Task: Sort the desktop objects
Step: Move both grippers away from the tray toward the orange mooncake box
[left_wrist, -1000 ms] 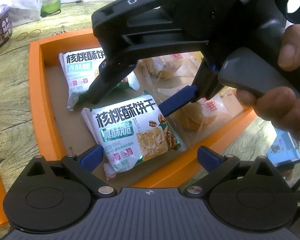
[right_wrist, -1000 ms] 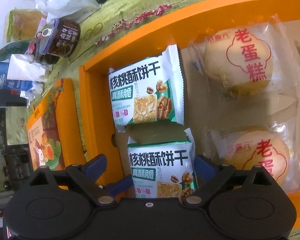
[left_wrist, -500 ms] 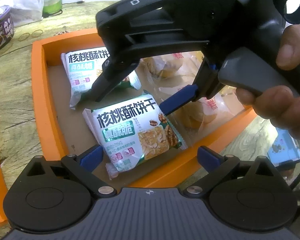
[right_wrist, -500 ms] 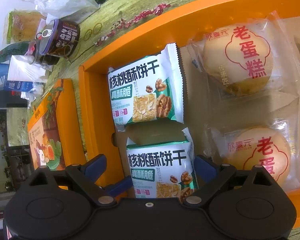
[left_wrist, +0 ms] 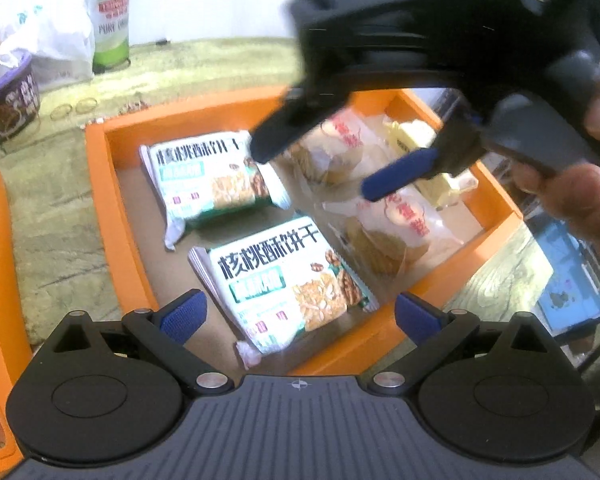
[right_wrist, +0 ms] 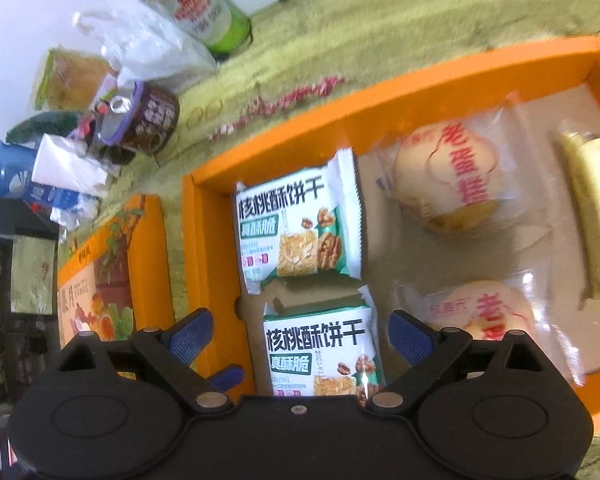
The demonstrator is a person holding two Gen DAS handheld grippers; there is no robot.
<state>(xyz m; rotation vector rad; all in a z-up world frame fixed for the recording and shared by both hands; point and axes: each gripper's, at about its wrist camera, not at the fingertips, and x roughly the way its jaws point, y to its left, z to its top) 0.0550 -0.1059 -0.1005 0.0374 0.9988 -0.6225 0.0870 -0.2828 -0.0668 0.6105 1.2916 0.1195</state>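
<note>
An orange tray (left_wrist: 100, 184) (right_wrist: 300, 128) holds two green-and-white walnut biscuit packets, a near one (left_wrist: 284, 284) (right_wrist: 320, 352) and a far one (left_wrist: 208, 176) (right_wrist: 296, 224). Beside them lie two egg cakes in clear wrappers (right_wrist: 448, 176) (right_wrist: 488, 312). My left gripper (left_wrist: 300, 316) hangs open above the near packet without touching it. My right gripper (left_wrist: 332, 160) (right_wrist: 300, 336), held by a hand (left_wrist: 580, 192), hovers open over the tray's middle, nothing between its fingers. It hides part of the cakes in the left wrist view.
A pale yellow packet (right_wrist: 596, 200) lies at the tray's right end. A green can (left_wrist: 110, 16), a white plastic bag (left_wrist: 40, 32) and a purple-lidded cup (left_wrist: 8, 104) stand behind the tray. A printed orange lid (right_wrist: 100, 276) lies to its left.
Both grippers have risen away from the tray, so more of it shows. The right gripper's fingers have lifted clear of the near biscuit packet. Both packets stay where they lay.
</note>
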